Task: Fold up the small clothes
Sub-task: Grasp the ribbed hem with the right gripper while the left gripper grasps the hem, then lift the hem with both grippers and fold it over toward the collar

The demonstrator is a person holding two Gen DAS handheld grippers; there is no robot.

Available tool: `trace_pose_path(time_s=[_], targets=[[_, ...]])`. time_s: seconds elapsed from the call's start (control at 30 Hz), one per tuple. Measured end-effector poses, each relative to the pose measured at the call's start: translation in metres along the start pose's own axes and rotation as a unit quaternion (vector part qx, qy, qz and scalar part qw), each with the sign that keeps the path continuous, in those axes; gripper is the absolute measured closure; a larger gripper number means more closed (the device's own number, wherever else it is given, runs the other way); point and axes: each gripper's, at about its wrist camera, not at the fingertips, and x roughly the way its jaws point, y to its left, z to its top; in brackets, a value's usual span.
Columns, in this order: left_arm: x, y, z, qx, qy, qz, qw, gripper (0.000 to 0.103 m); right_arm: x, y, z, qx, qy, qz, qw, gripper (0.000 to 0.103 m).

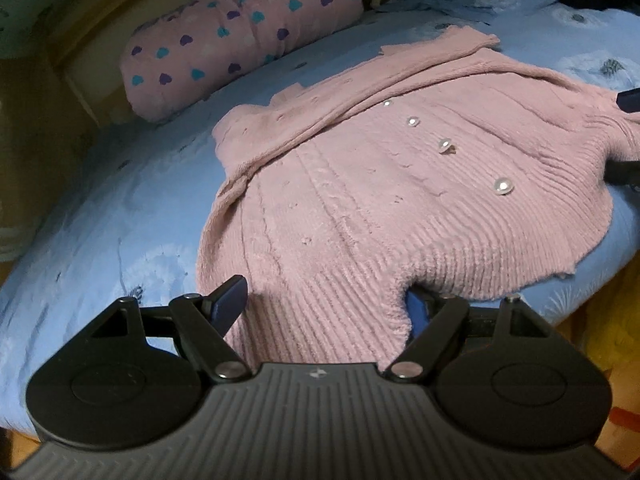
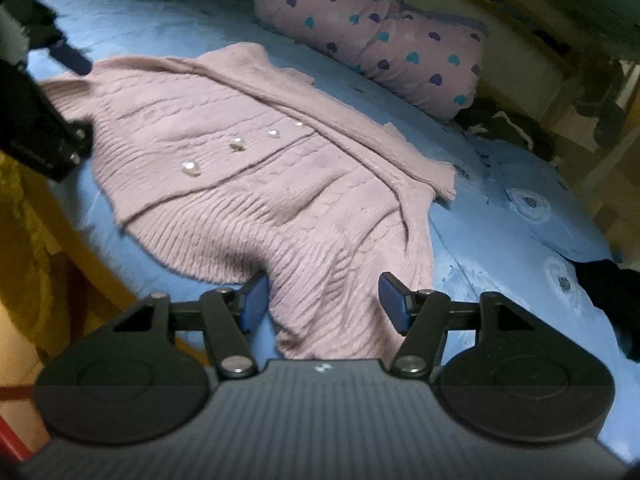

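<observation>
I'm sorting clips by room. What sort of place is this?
Most likely a bedroom: a pink cardigan lies on a bed with a blue sheet, beside a heart-print pillow.

**Pink cardigan spread on a blue bed, one corner between open jaws**

A pink knitted cardigan [image 2: 256, 168] lies spread across a blue bedsheet [image 2: 500, 216], filling the middle of the frame. Three pearly buttons [image 2: 238, 144] run in a line near its centre. Its near ribbed corner reaches down to the lower middle, where it sits between the blue fingers [image 2: 394, 300] of the right gripper [image 2: 322, 300]; the jaws stand apart and the pads do not press the cloth. At the upper right lies a pink pillow [image 2: 384, 36] dotted with purple and teal hearts. At the left edge the left gripper [image 2: 48, 120] shows as a dark shape touching the cardigan's far corner.
</observation>
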Motion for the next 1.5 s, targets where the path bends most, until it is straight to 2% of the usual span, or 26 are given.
trace_pose_path(time_s=[0.07, 0.13, 0.17, 0.2, 0.23, 0.27, 0.3, 0.37, 0.5, 0.9, 1.3, 1.5], targets=[[0.000, 0.000, 0.000, 0.000, -0.004, 0.001, 1.0000, 0.020, 0.002, 0.000, 0.001, 0.003, -0.004, -0.004, 1.000, 0.046], [-0.001, -0.001, -0.002, 0.003, -0.013, -0.001, 0.9999, 0.028, 0.003, 0.001, 0.001, 0.002, -0.007, -0.004, 1.000, 0.062], [-0.002, -0.002, -0.003, 0.004, -0.018, -0.009, 0.9998, 0.040, 0.003, 0.002, 0.001, 0.002, -0.009, -0.004, 1.000, 0.083], [-0.004, -0.003, -0.004, 0.004, -0.020, -0.018, 0.9996, 0.052, 0.003, 0.003, 0.001, 0.002, -0.008, -0.006, 1.000, 0.087], [-0.004, -0.004, -0.004, 0.002, -0.022, -0.026, 0.9994, 0.059, 0.004, 0.003, 0.000, 0.001, -0.008, -0.009, 1.000, 0.087], [-0.005, -0.005, -0.003, 0.002, -0.024, -0.030, 0.9993, 0.074, 0.004, 0.003, 0.000, 0.002, -0.010, -0.011, 1.000, 0.088], [-0.005, -0.007, -0.003, 0.003, -0.025, -0.032, 0.9992, 0.082, 0.004, 0.002, 0.000, 0.004, -0.012, -0.010, 1.000, 0.089], [-0.006, -0.009, 0.000, 0.000, -0.031, -0.027, 0.9991, 0.086, 0.002, -0.001, 0.002, 0.010, -0.020, -0.012, 1.000, 0.090], [-0.013, -0.004, 0.007, -0.021, -0.054, -0.022, 0.9981, 0.088, -0.004, -0.007, 0.010, 0.011, -0.046, -0.027, 0.998, 0.090], [-0.035, 0.016, 0.053, -0.046, -0.123, 0.029, 0.9909, 0.089, -0.015, -0.023, 0.040, 0.010, -0.112, -0.062, 0.992, 0.091], [-0.020, 0.040, 0.130, -0.055, -0.174, 0.062, 0.9813, 0.090, 0.004, -0.053, 0.086, -0.005, -0.158, -0.107, 0.982, 0.091], [0.006, 0.053, 0.174, -0.051, -0.198, 0.088, 0.9750, 0.091, 0.026, -0.069, 0.112, -0.019, -0.182, -0.129, 0.975, 0.091]])
